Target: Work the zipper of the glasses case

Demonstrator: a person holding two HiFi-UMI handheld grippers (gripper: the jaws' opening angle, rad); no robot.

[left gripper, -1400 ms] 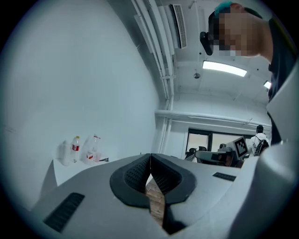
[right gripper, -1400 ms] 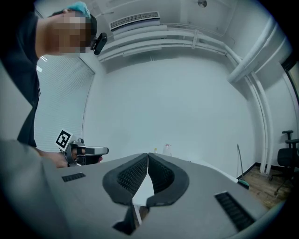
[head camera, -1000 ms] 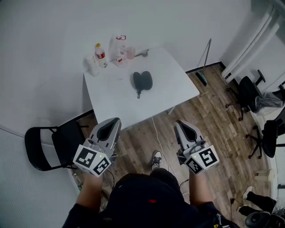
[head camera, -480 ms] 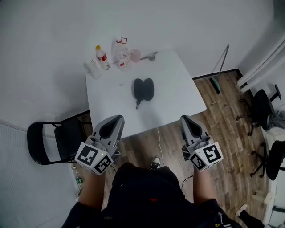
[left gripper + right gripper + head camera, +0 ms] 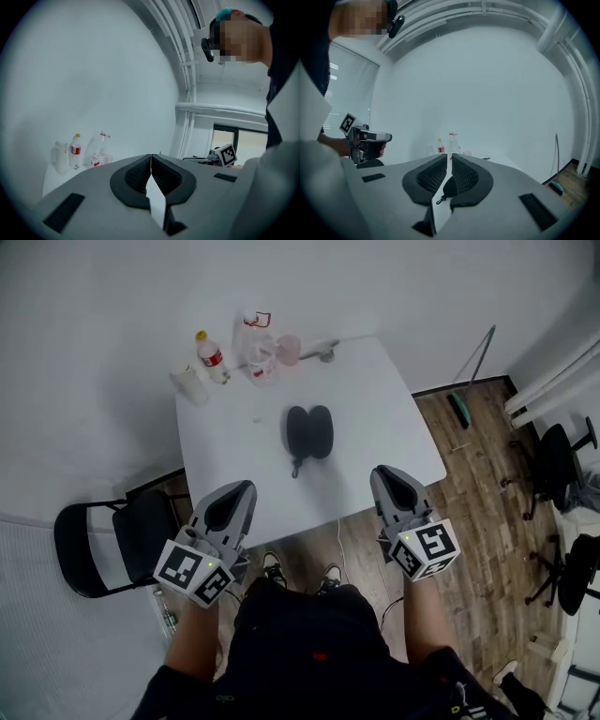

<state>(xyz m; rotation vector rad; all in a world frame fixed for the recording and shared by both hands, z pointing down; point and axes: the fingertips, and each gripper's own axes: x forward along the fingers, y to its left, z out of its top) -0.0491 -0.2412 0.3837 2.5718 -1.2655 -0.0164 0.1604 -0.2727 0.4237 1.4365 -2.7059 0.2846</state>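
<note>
A dark oval glasses case (image 5: 308, 431) lies in the middle of the white table (image 5: 384, 418), its zipper pull cord (image 5: 296, 467) pointing at the near edge. My left gripper (image 5: 240, 490) hovers at the table's near edge, left of the case, shut and empty. On the other side my right gripper (image 5: 382, 474) is also shut with nothing held, near the front edge. Both are well short of the case. In the right gripper view the case (image 5: 449, 185) shows low behind the closed jaws. The left gripper view does not show the case.
At the table's far edge stand a red-labelled bottle (image 5: 212, 356), a clear bottle (image 5: 257, 345), a pink cup (image 5: 288, 350) and a small white container (image 5: 190, 382). A black folding chair (image 5: 98, 545) stands left of the table. Office chairs (image 5: 562, 465) and a broom (image 5: 466, 381) are at the right.
The person has stepped up to the table. Both grippers have come forward from over the floor to the table's near edge. Both have stayed shut.
</note>
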